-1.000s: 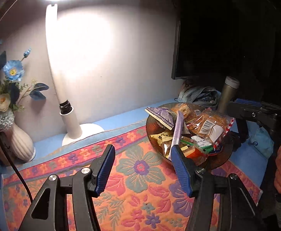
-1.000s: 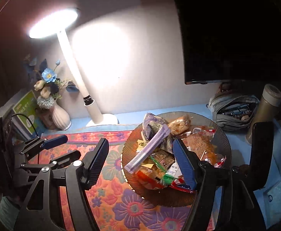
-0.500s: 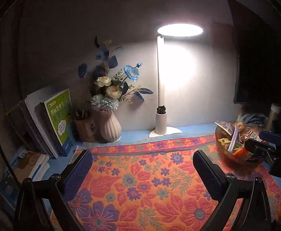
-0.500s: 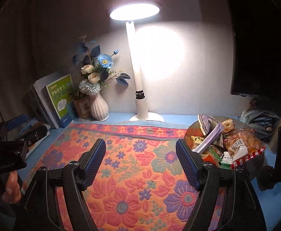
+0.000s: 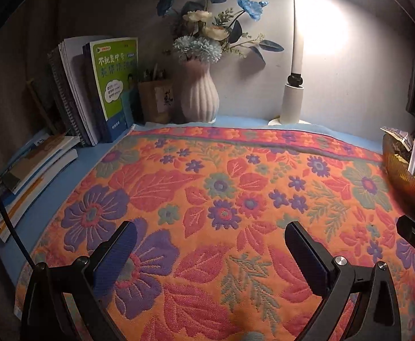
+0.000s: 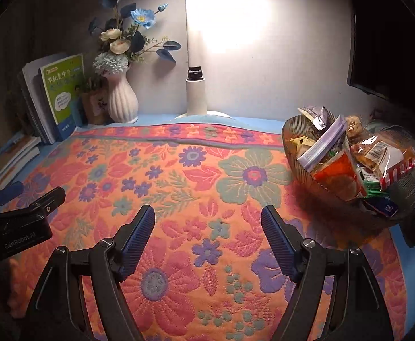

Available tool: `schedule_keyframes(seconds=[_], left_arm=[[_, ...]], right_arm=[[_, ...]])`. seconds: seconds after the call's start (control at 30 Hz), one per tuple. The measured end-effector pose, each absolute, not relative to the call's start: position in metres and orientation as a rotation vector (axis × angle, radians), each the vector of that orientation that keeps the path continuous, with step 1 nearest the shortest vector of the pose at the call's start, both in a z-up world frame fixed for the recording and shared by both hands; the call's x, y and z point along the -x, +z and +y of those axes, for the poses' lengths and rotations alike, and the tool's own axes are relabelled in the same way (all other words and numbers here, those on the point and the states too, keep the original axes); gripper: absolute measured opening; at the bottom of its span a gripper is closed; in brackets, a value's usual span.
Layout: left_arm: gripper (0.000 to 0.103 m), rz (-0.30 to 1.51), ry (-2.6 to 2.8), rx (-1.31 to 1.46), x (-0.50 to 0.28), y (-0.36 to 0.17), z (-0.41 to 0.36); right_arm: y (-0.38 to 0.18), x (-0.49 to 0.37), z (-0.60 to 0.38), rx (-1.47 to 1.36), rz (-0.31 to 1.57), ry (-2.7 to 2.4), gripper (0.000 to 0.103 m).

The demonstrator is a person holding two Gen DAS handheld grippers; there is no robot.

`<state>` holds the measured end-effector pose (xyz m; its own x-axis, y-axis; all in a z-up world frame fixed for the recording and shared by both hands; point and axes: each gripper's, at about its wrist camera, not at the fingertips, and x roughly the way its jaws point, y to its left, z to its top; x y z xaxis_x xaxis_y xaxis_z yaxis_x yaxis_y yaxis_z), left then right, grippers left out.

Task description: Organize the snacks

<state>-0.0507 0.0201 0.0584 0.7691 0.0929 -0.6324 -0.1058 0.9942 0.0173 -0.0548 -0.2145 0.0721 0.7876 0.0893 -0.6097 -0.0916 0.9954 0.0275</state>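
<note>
You have an orange cloth (image 6: pixel 201 176) patterned with red leaves and purple and teal flowers. Far left stands a ribbed white vase (image 6: pixel 122 101) of blue and cream flowers (image 6: pixel 122 42), beside a green-covered book (image 6: pixel 62 91). Right, an amber ribbed bowl (image 6: pixel 298 170) holds an orange packet (image 6: pixel 339 176) and a lilac wrapper (image 6: pixel 322 145)

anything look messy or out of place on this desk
Only the snack bowl at the right edge of the floral mat: it is overfilled, with packets heaped above the rim, a long purple packet sticking out at a slant and an orange packet leaning over the near side. Nothing has spilled onto the mat. Vase and lamp stand upright.
</note>
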Motion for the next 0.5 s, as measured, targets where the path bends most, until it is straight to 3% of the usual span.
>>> schedule_keyframes(seconds=[0.5], left_arm=[[0.103,0.759,0.044,0.047,0.029,0.033,0.022]], right_arm=[[0.037,0.031,-0.213,-0.02,0.768,0.072,0.077]])
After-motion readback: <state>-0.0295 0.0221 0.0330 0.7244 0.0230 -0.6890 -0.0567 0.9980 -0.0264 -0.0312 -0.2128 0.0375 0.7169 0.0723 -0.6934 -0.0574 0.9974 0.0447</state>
